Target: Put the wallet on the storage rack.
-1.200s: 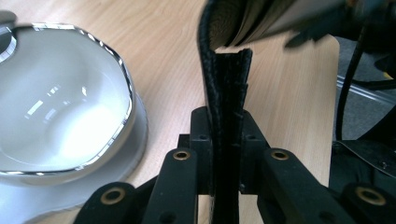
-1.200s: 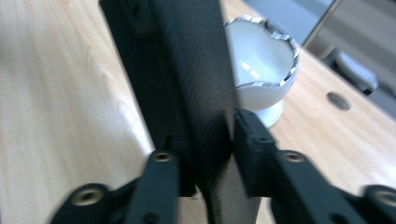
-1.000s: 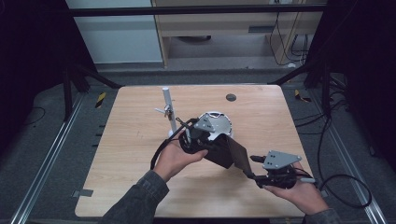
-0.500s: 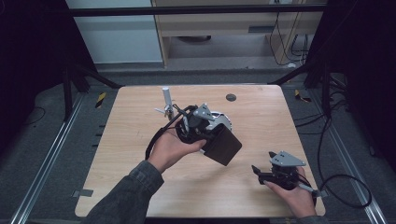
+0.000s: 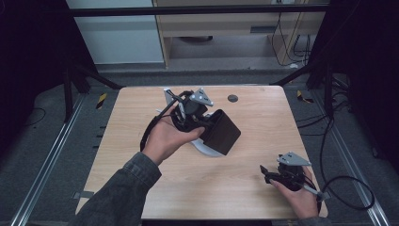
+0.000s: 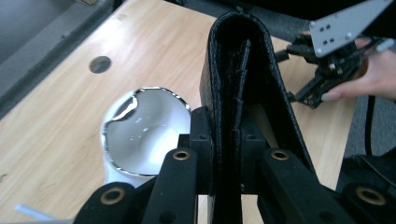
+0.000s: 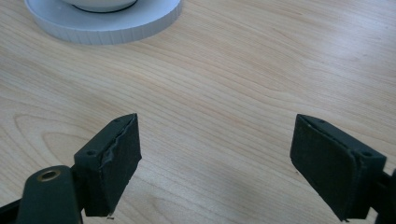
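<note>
1. Two grippers were over the wooden bench (image 5: 141,141), one in each of the person's hands.
2. At the middle of the bench stood a white dish (image 6: 140,135), and I place everything else against it.
3. The left gripper (image 5: 195,115) hung just above the dish's near-left side, gripped in the left hand (image 5: 164,139), with the grey sleeve (image 5: 117,197) reaching back toward the bench's near edge.
4. Its jaws were closed tight on a black wallet-like pouch (image 5: 221,132), pinching one end of it between them.
5. From the left gripper view, the pouch (image 6: 243,84) stood edge-on straight up out of the jaws, its folded spine on top and its textured sides spreading a little toward the bottom.
6. The pouch was lifted off the wood and, from above, covered most of the dish, leaving just a white sliver of rim (image 5: 207,149) at its near side.
7. The dish looked glossy inside, with a bright, uneven rim; I could not tell what it held.
8. The right gripper (image 5: 275,174) sat well apart from the dish, near the bench's near-right corner, in the right hand (image 5: 299,195).
9. Its jaws stood wide apart with nothing between them, just bare wood, in the right gripper view (image 7: 215,158).
10. Beyond the dish, toward the far edge, was a small dark round hole (image 5: 232,98) in the bench.
11. A black cable (image 5: 348,188) trailed off the right side of the bench, away from the dish.
</note>
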Demonstrator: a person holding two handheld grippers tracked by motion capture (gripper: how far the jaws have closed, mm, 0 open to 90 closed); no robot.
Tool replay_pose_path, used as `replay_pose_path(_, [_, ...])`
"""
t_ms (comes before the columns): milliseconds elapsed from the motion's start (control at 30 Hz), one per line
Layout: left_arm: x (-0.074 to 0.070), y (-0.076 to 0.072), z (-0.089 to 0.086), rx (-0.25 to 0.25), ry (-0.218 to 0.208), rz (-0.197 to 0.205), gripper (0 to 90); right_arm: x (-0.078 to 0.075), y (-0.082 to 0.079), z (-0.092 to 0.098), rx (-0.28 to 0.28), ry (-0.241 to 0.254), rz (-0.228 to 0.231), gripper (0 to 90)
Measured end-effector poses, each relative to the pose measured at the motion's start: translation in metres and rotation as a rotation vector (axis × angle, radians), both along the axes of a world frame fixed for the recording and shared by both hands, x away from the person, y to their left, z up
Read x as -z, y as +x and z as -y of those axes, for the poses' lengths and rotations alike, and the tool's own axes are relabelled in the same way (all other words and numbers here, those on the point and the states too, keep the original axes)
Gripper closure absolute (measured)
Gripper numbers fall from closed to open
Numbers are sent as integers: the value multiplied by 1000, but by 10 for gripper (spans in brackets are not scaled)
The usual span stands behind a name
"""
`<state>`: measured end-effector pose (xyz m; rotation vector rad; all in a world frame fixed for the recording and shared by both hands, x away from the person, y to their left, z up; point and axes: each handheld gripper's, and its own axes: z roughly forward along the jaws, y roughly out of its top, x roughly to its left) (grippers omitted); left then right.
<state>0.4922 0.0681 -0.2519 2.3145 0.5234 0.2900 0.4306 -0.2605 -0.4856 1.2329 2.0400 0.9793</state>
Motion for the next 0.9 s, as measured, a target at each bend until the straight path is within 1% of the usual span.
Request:
replay_pose_path(67, [-3, 4, -4, -18, -13, -5, 804, 1, 1, 1, 7, -1, -4, 164])
replay_pose_path(100, [-3, 8, -7, -43, -23, -2, 804, 2, 1, 2, 15, -5, -13, 164])
replay_pose_path(133, [-3, 8, -7, -43, -23, -2, 805, 2, 1, 2, 15, -5, -13, 164])
replay_pose_path(167, [-3, 11, -9, -54, -23, -2, 805, 3, 2, 3, 15, -14, -12, 166])
replay_pose_path(233, [0, 16, -10, -69, -29, -3, 804, 3, 1, 3, 19, -15, -16, 166])
replay_pose_path(300, [2, 19, -12, -84, -34, -8, 805, 2, 1, 3, 30, -2, -20, 167])
replay_pose_path(433, [7, 25, -14, -110, -48, -14, 805, 4, 2, 4, 29, -2, -27, 167])
replay_pose_path(467, [7, 25, -14, -110, -48, -14, 804, 4, 2, 4, 29, -2, -27, 167])
replay_pose_path(500, [10, 27, -14, -123, -58, -21, 804, 4, 2, 4, 28, -3, -27, 167])
replay_pose_path(600, [13, 28, -14, -131, -56, -18, 805, 4, 1, 4, 25, -3, -26, 167])
replay_pose_path(700, [17, 29, -14, -151, -72, -24, 805, 4, 1, 3, 24, -5, -28, 167])
replay_pose_path(733, [18, 29, -14, -154, -72, -24, 804, 4, 2, 4, 18, -9, -23, 167])
replay_pose_path(800, [20, 30, -14, -166, -72, -22, 805, 4, 2, 3, 19, -6, -28, 167])
replay_pose_path(900, [25, 31, -13, -181, -58, -8, 805, 5, 1, 2, 18, -5, -37, 167])
